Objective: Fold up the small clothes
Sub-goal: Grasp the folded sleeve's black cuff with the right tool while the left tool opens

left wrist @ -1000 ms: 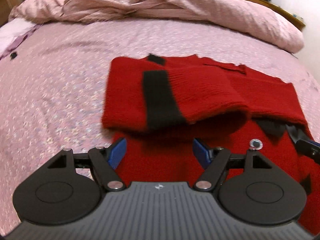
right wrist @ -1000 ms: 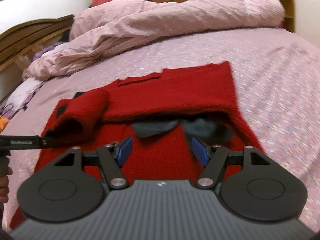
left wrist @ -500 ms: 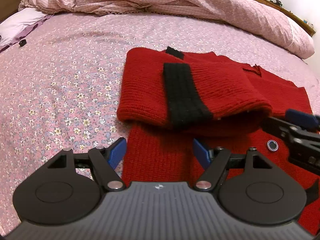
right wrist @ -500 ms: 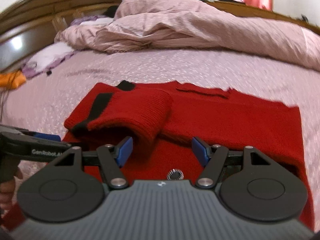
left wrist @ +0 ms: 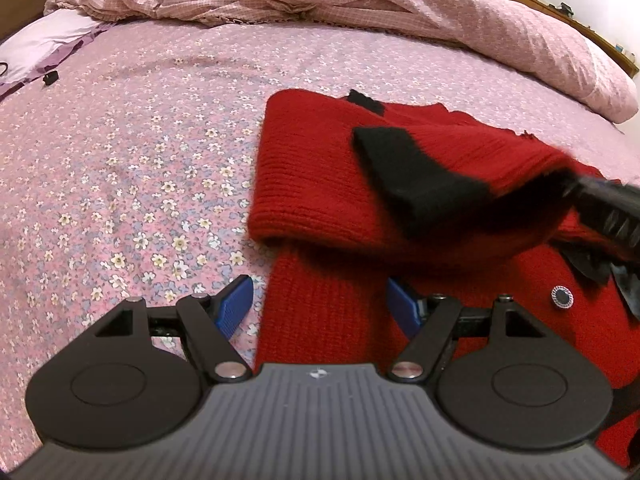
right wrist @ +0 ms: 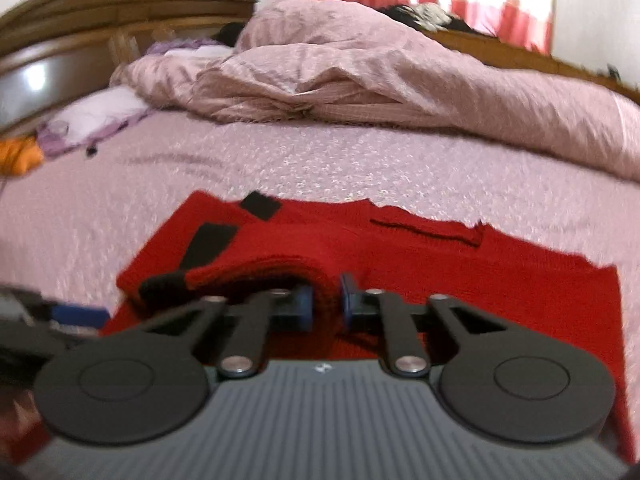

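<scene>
A red knit sweater point(left wrist: 320, 204) point(right wrist: 500, 280) lies flat on the bed, its left sleeve point(left wrist: 460, 160) with a black band folded across the body. My right gripper point(right wrist: 325, 306) is closing its jaws, and its blue pads pinch the sleeve's open cuff edge point(right wrist: 280, 264). In the left wrist view that gripper point(left wrist: 580, 192) comes in from the right, and the cuff looks raised off the body. My left gripper point(left wrist: 320, 300) stands open over the sweater's lower left edge, with nothing gripped. A round button point(left wrist: 562, 297) shows on the sweater's front.
The bed sheet point(left wrist: 140, 160) is pink with small flowers and stretches wide to the left. A bunched pink duvet point(left wrist: 400, 8) lies along the far side. A wooden headboard point(right wrist: 80, 40), a pale pillow point(left wrist: 40, 48) and an orange cloth point(right wrist: 16, 156) sit at the far left.
The right gripper moved left across the sweater to the folded sleeve and shut on its cuff, which now looks raised. The left gripper stayed open and barely moved.
</scene>
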`<action>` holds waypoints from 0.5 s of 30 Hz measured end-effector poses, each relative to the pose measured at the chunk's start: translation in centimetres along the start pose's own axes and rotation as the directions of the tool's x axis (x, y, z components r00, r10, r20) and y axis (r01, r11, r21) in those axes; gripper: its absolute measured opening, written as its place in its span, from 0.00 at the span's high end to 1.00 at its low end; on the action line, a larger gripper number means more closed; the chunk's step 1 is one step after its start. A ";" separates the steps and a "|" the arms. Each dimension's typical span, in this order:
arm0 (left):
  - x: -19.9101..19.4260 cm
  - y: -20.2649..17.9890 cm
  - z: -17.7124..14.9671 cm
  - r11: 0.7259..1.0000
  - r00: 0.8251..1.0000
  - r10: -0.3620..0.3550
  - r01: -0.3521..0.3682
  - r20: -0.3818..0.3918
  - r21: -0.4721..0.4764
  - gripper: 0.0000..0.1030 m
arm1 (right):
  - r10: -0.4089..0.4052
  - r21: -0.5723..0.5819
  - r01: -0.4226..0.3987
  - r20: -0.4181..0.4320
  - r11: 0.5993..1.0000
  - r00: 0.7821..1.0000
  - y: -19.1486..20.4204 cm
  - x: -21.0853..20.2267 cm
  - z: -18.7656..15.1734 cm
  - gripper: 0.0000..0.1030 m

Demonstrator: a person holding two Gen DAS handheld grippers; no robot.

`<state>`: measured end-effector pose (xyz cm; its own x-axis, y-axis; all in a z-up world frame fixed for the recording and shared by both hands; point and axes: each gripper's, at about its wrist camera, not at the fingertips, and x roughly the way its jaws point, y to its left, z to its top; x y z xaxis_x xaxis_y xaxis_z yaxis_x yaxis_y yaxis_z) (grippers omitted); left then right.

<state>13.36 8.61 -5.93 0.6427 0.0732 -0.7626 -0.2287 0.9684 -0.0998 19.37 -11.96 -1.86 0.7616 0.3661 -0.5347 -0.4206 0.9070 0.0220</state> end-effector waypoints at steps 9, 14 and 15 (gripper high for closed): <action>1.2 -0.3 0.4 0.997 0.997 0.078 -0.079 0.024 0.010 0.25 | -0.080 0.265 0.042 0.135 0.963 0.988 -6.2 -2.3 1.7 0.88; 1.6 -0.3 0.8 0.995 0.995 0.096 -0.097 0.025 0.004 0.25 | -0.106 0.379 0.077 0.057 0.922 0.993 -9.9 -1.1 -0.3 0.88; 1.6 -0.4 0.9 0.995 0.995 0.100 -0.100 0.024 0.004 0.25 | -0.104 0.386 0.080 0.041 0.919 0.994 -10.4 -0.7 -0.9 0.87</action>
<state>15.15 8.54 -6.57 0.6339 0.1754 -0.7532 -0.2893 0.9570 -0.0206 22.77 -21.80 -2.45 0.8207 0.2782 -0.4991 -0.1349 0.9431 0.3038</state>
